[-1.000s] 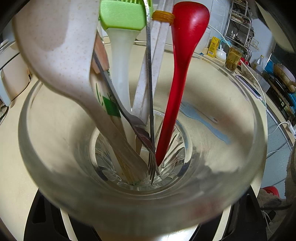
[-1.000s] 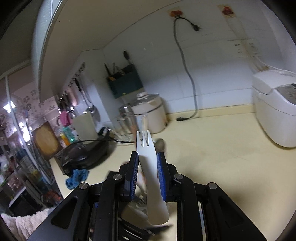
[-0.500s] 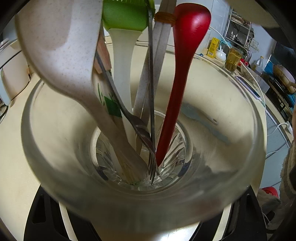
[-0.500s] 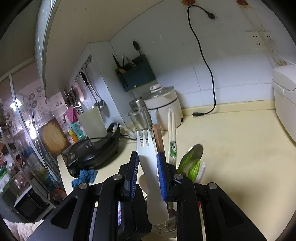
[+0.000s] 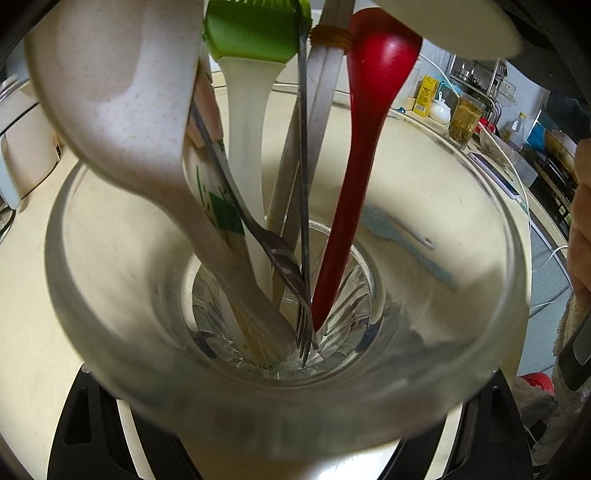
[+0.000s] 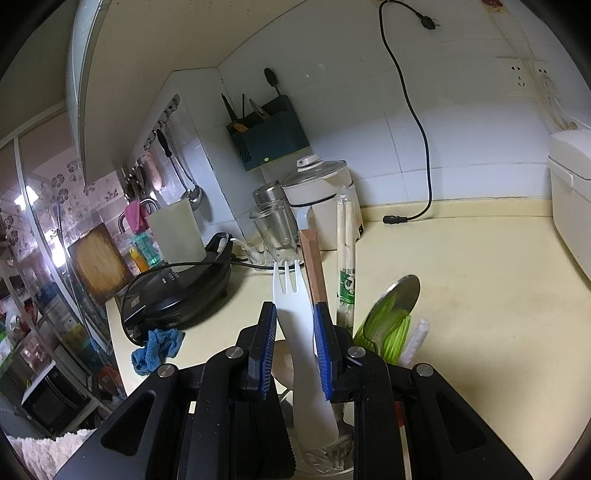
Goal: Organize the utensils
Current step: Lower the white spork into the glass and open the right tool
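right gripper (image 6: 294,339) clamped on white plastic fork (image 6: 295,314), tines up, above glass holder (image 5: 491,236). left gripper grasping holder; red spoon (image 5: 365,122), metal fork (image 5: 284,262), green brush (image 5: 255,33) inside.

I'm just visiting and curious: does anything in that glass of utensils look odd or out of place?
One thing: the metal fork stands tines-down in the glass, while the spoons sit handle-down. The right tongs hold a white plastic fork tines-up. Nothing looks spilled or broken.
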`<state>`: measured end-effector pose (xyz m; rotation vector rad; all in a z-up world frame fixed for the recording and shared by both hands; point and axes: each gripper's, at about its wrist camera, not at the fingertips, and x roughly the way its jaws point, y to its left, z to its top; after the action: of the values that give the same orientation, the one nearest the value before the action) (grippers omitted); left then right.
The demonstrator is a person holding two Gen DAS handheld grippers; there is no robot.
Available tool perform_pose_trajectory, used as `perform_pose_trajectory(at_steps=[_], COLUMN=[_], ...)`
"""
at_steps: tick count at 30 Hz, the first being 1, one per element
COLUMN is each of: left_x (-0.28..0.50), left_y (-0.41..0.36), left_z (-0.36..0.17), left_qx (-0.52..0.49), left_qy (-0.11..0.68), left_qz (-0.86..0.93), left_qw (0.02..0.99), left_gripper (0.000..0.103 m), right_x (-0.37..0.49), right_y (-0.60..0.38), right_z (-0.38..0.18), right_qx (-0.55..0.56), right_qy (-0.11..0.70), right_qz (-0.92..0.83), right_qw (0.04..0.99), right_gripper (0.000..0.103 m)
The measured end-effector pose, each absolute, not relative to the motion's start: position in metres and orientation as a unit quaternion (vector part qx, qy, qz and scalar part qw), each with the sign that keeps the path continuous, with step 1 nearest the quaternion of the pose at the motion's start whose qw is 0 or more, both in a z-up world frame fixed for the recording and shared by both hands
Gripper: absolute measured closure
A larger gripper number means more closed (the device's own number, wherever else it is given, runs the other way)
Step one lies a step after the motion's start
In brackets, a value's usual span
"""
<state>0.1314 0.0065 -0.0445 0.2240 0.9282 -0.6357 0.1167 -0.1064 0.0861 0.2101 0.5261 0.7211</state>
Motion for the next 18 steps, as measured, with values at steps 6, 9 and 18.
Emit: perform_pose_trajectory(at_steps=[6,9,18], left_x=[0.132,0.132,0.131], left_y=[0.006,0.006,0.006], left_z=[-0.045,-0.045,-0.044], left_qx=[0.106,0.106,0.108], left_qy=[0.439,0.439,0.439], left_qz=[-0.301,-0.301,-0.300], left_qw=[0.840,0.840,0.840], left_gripper=[0.015,0.015,0.015], right_x=[0.116,0.112,0.112], right_y=[-0.108,-0.111,-0.118], right_z=[0.086,0.087,0.083], right_qx=[0.102,0.104,0.109], right_qy=[0.251,0.244,0.240], right_qz=[0.348,0.350,0.346], right_qw=[0.897,0.898,0.900], right_gripper=[0.082,0.082,0.082])
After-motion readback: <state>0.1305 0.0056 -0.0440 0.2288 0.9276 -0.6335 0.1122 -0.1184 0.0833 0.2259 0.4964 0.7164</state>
